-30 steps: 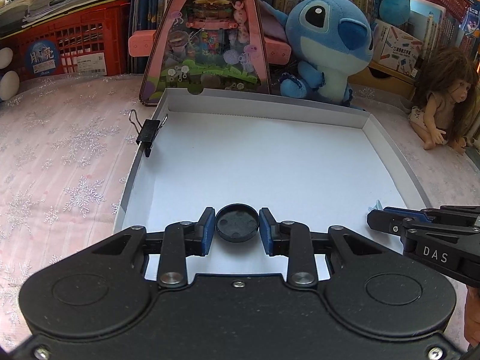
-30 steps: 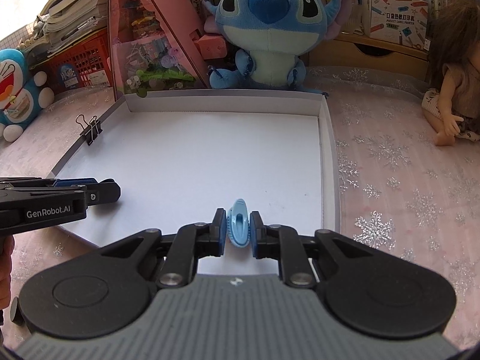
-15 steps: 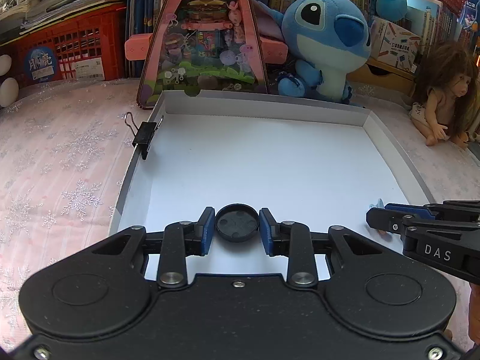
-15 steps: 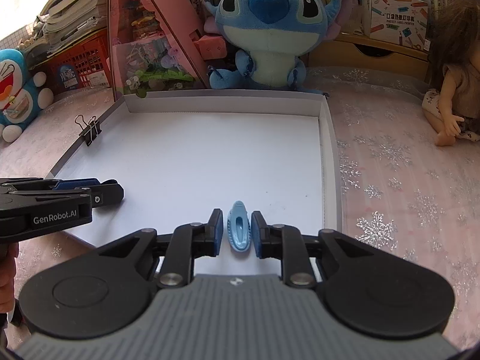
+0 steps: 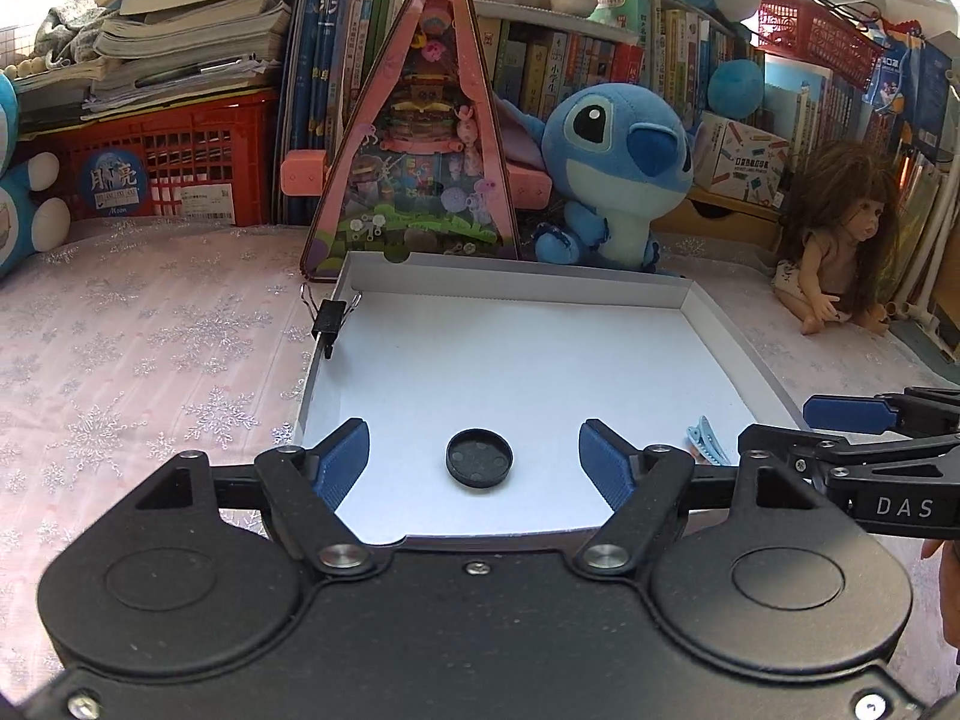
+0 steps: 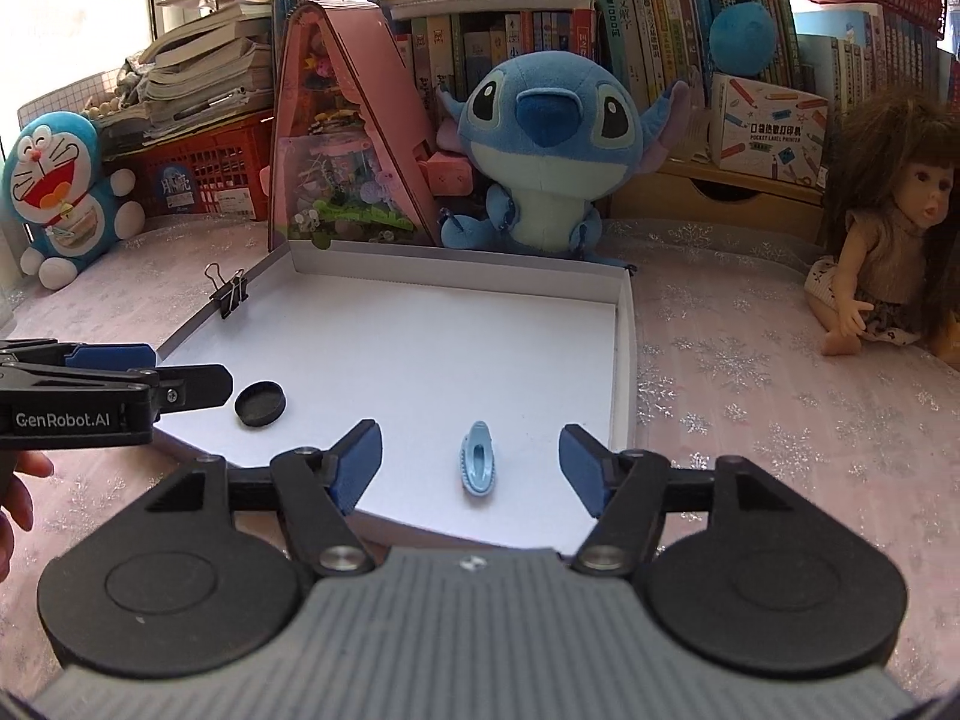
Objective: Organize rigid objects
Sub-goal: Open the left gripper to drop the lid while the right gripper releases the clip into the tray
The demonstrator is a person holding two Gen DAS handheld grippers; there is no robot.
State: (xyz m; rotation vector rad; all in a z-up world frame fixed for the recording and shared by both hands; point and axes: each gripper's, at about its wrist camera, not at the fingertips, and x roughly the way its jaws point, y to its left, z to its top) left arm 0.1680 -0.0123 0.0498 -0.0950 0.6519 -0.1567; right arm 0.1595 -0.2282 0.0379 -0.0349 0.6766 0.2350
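The left gripper [image 5: 474, 456] stands wide, its jaws having just opened; the black round cap [image 5: 479, 456] lies loose between them at lower centre, touching neither pad. The right gripper [image 6: 471, 459] is likewise spread, its jaws just opened, with the light blue hair clip [image 6: 477, 463] lying free between them at lower centre. Both things rest on the floor of the white shallow box [image 6: 624, 360], near its front edge. A black binder clip [image 5: 330, 319] grips the box's left wall, at centre left in the left wrist view.
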